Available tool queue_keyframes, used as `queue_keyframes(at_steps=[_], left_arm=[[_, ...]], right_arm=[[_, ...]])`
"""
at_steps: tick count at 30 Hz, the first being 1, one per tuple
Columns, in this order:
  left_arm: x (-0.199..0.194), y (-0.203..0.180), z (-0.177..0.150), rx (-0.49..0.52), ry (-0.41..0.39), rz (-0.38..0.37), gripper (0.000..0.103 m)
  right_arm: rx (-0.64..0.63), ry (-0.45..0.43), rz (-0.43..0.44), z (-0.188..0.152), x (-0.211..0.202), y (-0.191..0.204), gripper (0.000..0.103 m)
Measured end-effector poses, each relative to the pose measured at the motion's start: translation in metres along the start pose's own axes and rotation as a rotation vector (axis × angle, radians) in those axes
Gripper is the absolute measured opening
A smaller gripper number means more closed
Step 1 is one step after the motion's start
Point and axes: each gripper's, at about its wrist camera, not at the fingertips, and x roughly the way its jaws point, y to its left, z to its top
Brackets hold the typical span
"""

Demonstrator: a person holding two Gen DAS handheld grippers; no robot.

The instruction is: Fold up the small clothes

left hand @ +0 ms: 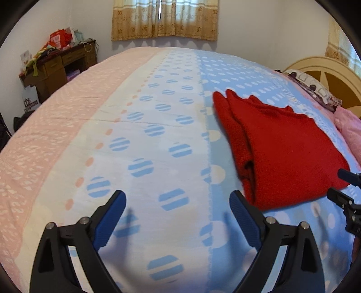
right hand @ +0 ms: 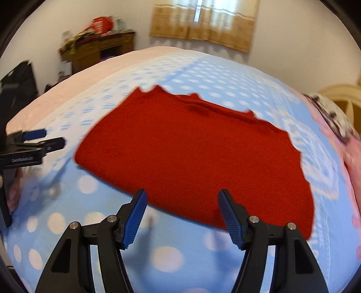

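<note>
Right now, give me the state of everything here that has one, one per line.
Red knitted garment: folded, lying flat on the bed, not held.
Left gripper: open, empty.
Right gripper: open, empty, at the garment's near edge.
Beige patterned curtains: drawn shut.

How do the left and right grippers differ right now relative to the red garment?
The left gripper hangs over bare bedspread, beside the folded red garment; the right gripper faces the garment's near edge. The left's jaws stand wider than the right's. Both are open and hold nothing.
</note>
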Motion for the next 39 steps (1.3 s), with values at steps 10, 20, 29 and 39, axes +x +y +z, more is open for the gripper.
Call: queue_keyframes(at_steps=[10,20,29,39], left_arm=[[0.009,0.010,0.000,0.009,0.036,-0.004,0.095],[0.013,0.019,0.000,0.002,0.059,-0.010,0.095],[0.014,0.033,0.007,-0.034,0.063,-0.071,0.095],[0.025,0.045,0.064,-0.066,0.048,-0.238,0.095]], right_arm=[[-0.212,-0.030,-0.046,0.011,0.015,0.078,0.066],[-0.397,-0.036,-0.155,0.011,0.035,0.128,0.066],[-0.449,-0.054,-0.266,0.012,0.046,0.132,0.066],[-0.518,-0.106,-0.356,0.006,0.043,0.147,0.064]])
